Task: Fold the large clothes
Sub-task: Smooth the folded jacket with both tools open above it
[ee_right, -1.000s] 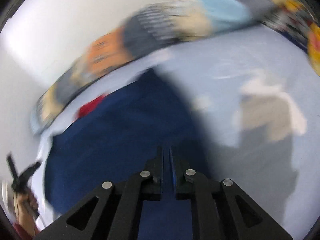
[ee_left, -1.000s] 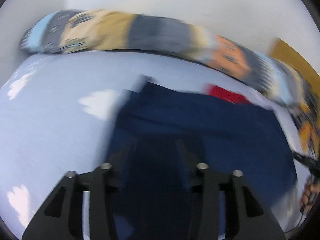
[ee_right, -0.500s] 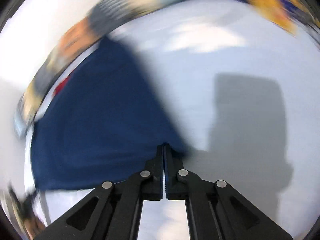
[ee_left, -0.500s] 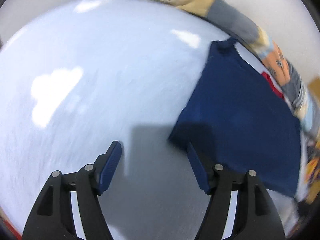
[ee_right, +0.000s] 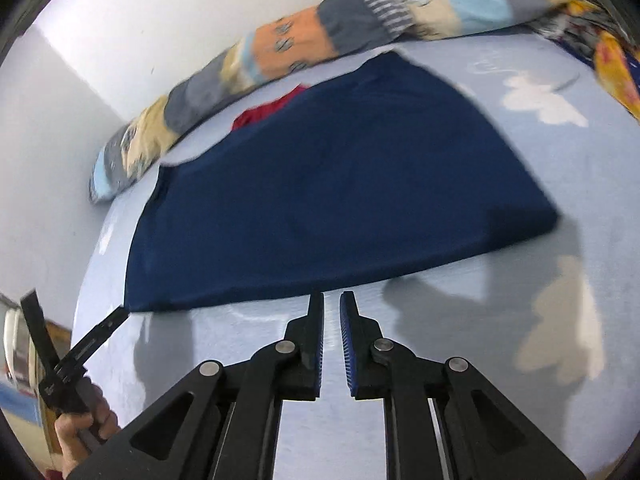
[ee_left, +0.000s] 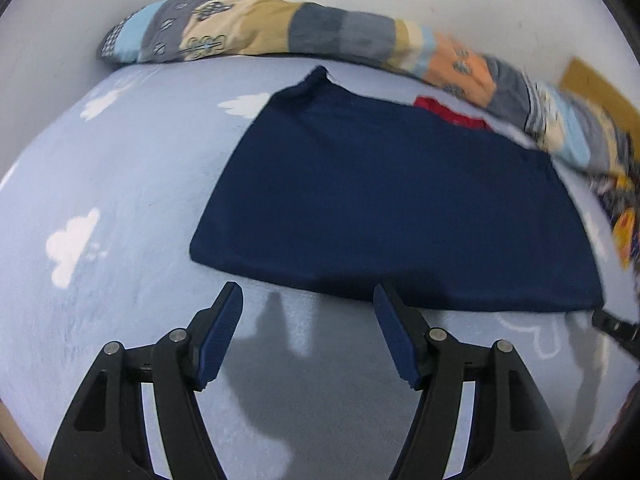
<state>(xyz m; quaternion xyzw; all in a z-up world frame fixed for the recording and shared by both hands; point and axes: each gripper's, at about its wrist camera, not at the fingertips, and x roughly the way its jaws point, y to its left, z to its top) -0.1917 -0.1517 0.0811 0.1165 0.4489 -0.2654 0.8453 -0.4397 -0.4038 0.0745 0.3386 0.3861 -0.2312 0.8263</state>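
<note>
A: Left wrist view: what is shown?

B: The navy garment (ee_left: 392,200) is laid flat on the pale blue sheet (ee_left: 120,200), already folded into a rectangle, below the patterned quilt (ee_left: 320,32). The left gripper (ee_left: 308,308) is held just short of the near edge, jaws apart, nothing clamped.

A: Right wrist view?

B: The right gripper (ee_right: 331,308) is seen nearly together, a narrow gap remaining, empty, just short of the same edge. The garment (ee_right: 340,184) is untouched.

A: Step in hand?

B: A fold is judged complete and released. Next, an edge must be gripped by both tools for another fold.
</note>
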